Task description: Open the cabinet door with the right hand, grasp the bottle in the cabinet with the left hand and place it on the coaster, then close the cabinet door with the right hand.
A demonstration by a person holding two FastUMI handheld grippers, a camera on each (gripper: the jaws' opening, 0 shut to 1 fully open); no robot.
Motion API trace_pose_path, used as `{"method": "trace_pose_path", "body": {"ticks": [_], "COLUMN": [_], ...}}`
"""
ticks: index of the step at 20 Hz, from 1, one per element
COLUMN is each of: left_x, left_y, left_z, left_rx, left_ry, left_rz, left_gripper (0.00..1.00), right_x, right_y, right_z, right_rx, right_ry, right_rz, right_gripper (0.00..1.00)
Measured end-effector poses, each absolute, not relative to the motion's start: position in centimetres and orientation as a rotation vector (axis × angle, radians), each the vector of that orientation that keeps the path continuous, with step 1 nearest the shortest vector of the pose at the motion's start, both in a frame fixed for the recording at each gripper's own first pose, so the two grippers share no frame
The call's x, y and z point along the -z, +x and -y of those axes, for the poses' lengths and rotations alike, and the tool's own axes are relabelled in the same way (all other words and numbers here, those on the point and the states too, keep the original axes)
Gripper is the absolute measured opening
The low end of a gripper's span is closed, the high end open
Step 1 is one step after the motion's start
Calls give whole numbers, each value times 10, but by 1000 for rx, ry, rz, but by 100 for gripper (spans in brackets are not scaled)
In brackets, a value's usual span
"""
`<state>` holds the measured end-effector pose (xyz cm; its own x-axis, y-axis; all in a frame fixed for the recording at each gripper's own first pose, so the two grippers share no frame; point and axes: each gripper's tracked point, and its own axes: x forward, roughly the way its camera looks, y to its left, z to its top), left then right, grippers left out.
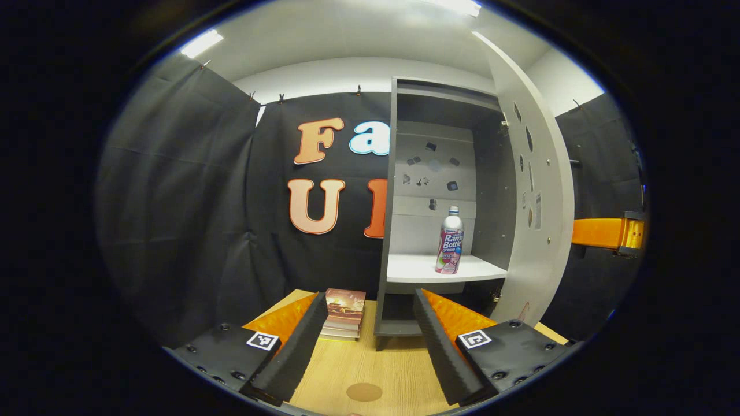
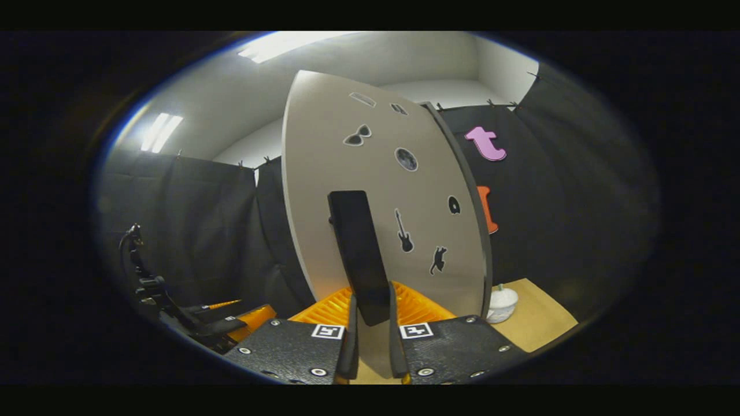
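Bottle (image 1: pixel 450 241): you see it upright on the white shelf (image 1: pixel 416 269) inside the open cabinet (image 1: pixel 439 173), a slim silvery container with a pink and white label and a small cap, near the shelf's front edge. Left of the cabinet, a stack of books (image 1: pixel 344 314) sits on the wooden tabletop (image 1: pixel 370 364); a round brown coaster (image 1: pixel 364 392) lies nearer you, in front of the cabinet. Your left gripper (image 1: pixel 367 323) has its fingers spread wide, holding nothing. Right of the shelf, the cabinet door (image 1: pixel 535 190) stands swung open. Your right gripper (image 2: pixel 373 332) has its fingers closed on the door's dark handle (image 2: pixel 359 254). A small white jar (image 2: pixel 502 303) rests beside the door. Black cloth walls the booth.
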<state>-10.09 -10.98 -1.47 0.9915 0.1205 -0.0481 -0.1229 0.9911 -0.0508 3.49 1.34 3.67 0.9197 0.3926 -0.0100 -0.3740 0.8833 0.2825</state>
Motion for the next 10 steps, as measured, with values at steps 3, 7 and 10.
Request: {"method": "trace_pose_path", "body": {"ticks": [3, 7, 10], "left_x": [15, 10, 9], "left_y": [-100, -91, -82], "left_z": [123, 141, 158], "left_rx": [-117, -95, -58], "left_ry": [-66, -70, -65], "left_rz": [-38, -28, -25], "left_gripper": [95, 95, 97], "right_x": [-36, -34, -37], "right_y": [31, 25, 36], "right_z": [-2, 17, 55], "right_rx": [-399, -354, -188], "right_ry": [244, 215, 153], "right_rz": [-60, -65, -16], "right_gripper": [28, 33, 34]}}
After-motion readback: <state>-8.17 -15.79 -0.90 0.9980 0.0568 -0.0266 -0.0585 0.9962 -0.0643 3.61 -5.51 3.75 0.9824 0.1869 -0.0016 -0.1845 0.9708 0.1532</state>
